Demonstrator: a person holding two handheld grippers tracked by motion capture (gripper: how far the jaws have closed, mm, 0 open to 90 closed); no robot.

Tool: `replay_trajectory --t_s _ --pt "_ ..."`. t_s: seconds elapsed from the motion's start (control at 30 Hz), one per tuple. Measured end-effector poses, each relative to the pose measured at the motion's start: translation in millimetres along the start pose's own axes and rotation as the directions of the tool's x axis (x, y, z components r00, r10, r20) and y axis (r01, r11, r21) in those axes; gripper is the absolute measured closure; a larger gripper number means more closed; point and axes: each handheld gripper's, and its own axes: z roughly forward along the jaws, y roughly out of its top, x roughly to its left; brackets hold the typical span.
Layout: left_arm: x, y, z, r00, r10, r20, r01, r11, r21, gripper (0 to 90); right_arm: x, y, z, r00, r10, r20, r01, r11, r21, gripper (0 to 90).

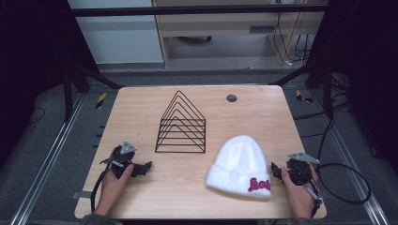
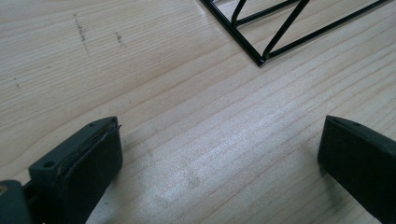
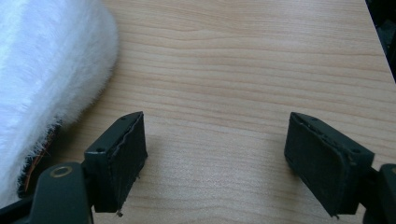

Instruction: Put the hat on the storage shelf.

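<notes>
A: Quick pass. What's on the table [image 1: 141, 108]?

B: Light wood top. A black wire rack [image 1: 181, 124] stands upright near the middle, a row of peaked triangle frames on a flat base. A white fuzzy hat [image 1: 241, 164] lies flat to the right of it and nearer the person, folded cuff toward the near edge, red lettering [image 1: 259, 184] on the cuff's right part. A small dark round disc [image 1: 231, 98] sits in the far right part of the table top.

A: Left gripper [image 1: 146, 167]?

B: Near-left part of the table, held in the left hand [image 1: 112, 185], pointing right. It sits just near-left of the rack's near-left corner, not touching it. In the left gripper view [image 2: 219, 149] the jaws are spread wide with bare wood between them, and the rack's corner [image 2: 261, 51] shows up ahead.

A: Right gripper [image 1: 274, 171]?

B: Near-right part, held in the right hand [image 1: 298, 192], pointing left at the hat's cuff, just beside it. Cannot tell from above if it touches. In the right gripper view [image 3: 215, 144] the jaws are spread wide, nothing between them but table; white fuzz [image 3: 51, 65] is just left of the left jaw.

A: Cables?

B: A black cable [image 1: 342, 180] loops off the right side of the table from the right gripper.
</notes>
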Motion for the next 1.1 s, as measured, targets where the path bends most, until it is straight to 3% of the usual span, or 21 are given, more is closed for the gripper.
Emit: replay_trajectory --t_s 0.27,0.4,0.5,0.63,0.67,0.7,0.83,1.0,1.1 --pt "-0.2 0.0 0.0 1.0000 -0.003 0.001 0.003 1.0000 0.000 0.0 5.5 6.3 -7.9 0.9962 -0.045 -0.074 0.048 0.998 0.035 21.2" --pt "-0.2 0.0 0.1 1.0000 -0.003 0.001 0.003 1.0000 -0.001 0.0 15.6 29.2 -19.6 0.9900 -0.079 -0.117 0.087 0.994 0.060 21.6" --pt "-0.2 0.1 -0.1 1.0000 -0.003 0.000 0.003 1.0000 0.002 0.0 27.5 51.3 -26.3 0.9805 -0.158 -0.116 0.168 0.983 0.076 21.1" --pt "-0.2 0.1 -0.1 1.0000 -0.003 0.000 0.003 1.0000 0.001 0.0 43.6 78.2 -28.6 0.9667 -0.209 -0.147 0.224 0.970 0.095 21.5" --pt "-0.3 0.1 0.0 1.0000 -0.003 0.000 0.003 1.0000 0.001 0.0 51.6 89.8 -25.9 0.9587 -0.233 -0.163 0.250 0.963 0.097 22.7" --pt "-0.3 0.1 0.0 1.0000 -0.003 0.000 0.003 1.0000 0.001 0.0 51.6 89.8 -25.9 0.9587 -0.233 -0.163 0.250 0.963 0.097 22.7" --pt "-0.3 0.0 0.1 1.0000 -0.004 0.001 0.004 1.0000 0.000 0.0 65.9 113.4 -7.6 0.9437 -0.275 -0.184 0.297 0.949 0.104 33.1" --pt "-0.3 0.0 0.1 1.0000 -0.005 0.000 0.005 1.0000 -0.001 0.0 71.0 124.2 10.7 0.9449 -0.259 -0.200 0.285 0.951 0.116 38.0" --pt "-0.3 0.0 0.1 1.0000 -0.004 0.000 0.004 1.0000 -0.001 0.0 72.3 128.9 23.7 0.9514 -0.233 -0.201 0.262 0.956 0.131 38.7"
